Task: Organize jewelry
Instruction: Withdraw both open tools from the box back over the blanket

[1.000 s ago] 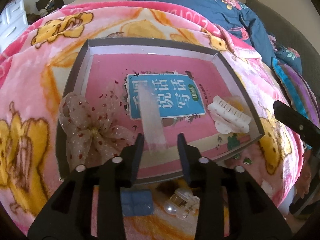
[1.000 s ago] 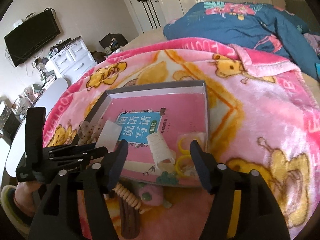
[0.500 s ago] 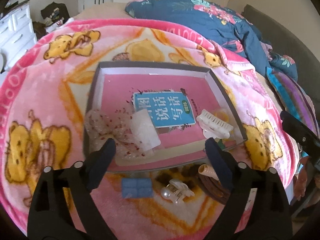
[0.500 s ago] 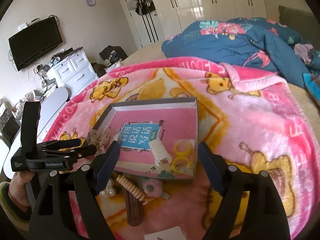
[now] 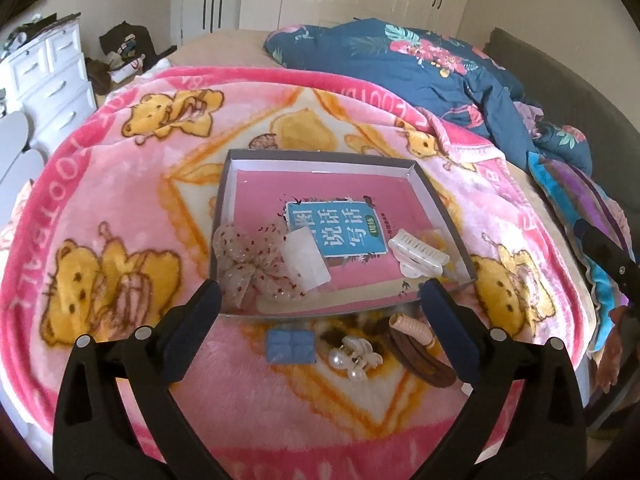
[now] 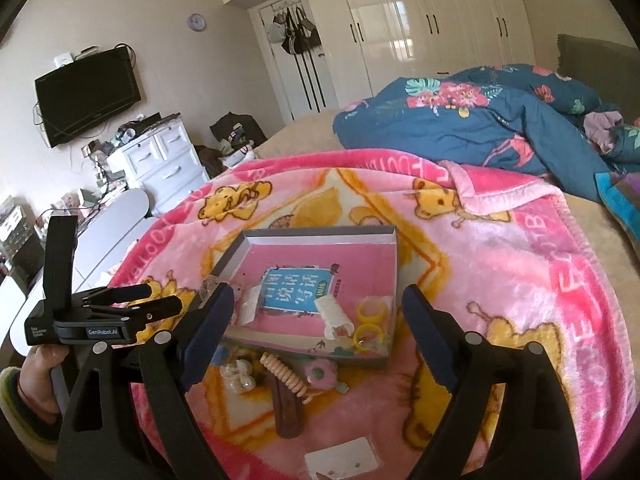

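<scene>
The left tool's body reads "GenRobot.AI", and the pink blanket (image 5: 120, 184) on the bed carries partly readable letters, "FOOTBALL". A grey tray (image 5: 320, 156) lies on it, holding a pink book with a blue label of Chinese characters (image 5: 332, 228). In the tray's near edge lie a sheer dotted bow (image 5: 252, 264), a clear clip (image 5: 306, 260), a white claw clip (image 5: 418, 256) and yellow rings (image 6: 370, 312). Just in front of the tray lie a blue clip (image 5: 291, 346), a pearl clip (image 5: 354, 358) and a brown hair band (image 5: 420, 356). Left tongs (image 5: 320, 320) stand spread wide, empty, framing these loose pieces; right tongs (image 6: 316, 328) likewise spread, empty, framing the tray's near edge.
</scene>
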Tool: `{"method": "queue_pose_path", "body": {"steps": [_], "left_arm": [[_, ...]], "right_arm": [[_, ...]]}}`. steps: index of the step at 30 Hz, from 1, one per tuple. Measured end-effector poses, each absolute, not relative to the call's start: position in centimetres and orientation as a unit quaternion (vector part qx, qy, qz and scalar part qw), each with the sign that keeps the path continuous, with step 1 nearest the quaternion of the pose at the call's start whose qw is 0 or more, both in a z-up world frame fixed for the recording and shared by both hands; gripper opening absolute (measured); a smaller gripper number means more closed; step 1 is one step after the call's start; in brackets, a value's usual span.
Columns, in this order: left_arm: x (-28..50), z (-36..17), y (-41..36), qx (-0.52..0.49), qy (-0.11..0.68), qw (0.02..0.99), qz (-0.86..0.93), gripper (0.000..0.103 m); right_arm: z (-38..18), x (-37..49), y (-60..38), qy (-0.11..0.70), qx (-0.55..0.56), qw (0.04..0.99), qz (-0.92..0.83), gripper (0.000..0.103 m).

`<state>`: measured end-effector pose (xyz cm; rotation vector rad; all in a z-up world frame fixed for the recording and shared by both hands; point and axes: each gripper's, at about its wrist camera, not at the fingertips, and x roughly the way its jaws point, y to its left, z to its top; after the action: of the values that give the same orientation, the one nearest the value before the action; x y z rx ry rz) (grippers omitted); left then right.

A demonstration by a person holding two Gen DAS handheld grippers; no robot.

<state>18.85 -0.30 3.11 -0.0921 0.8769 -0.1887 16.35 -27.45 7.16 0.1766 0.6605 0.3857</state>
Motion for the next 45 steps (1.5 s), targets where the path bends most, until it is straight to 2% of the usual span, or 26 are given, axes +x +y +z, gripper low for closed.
{"method": "queue_pose_path", "body": {"steps": [15,45], "left_arm": [[14.6,4.6,0.8,-0.031,0.404,0.911,-0.076,0.093],[9.6,-0.8,-1.1,-0.001,0.445,0.893,-0.072,0.094]], "right_arm": [[9.1,12.6,-25.7,0.299,0.05,0.929,0.214,0.085],[5.6,9.6,-24.4,0.336,0.031,0.908,0.247,0.085]]}}
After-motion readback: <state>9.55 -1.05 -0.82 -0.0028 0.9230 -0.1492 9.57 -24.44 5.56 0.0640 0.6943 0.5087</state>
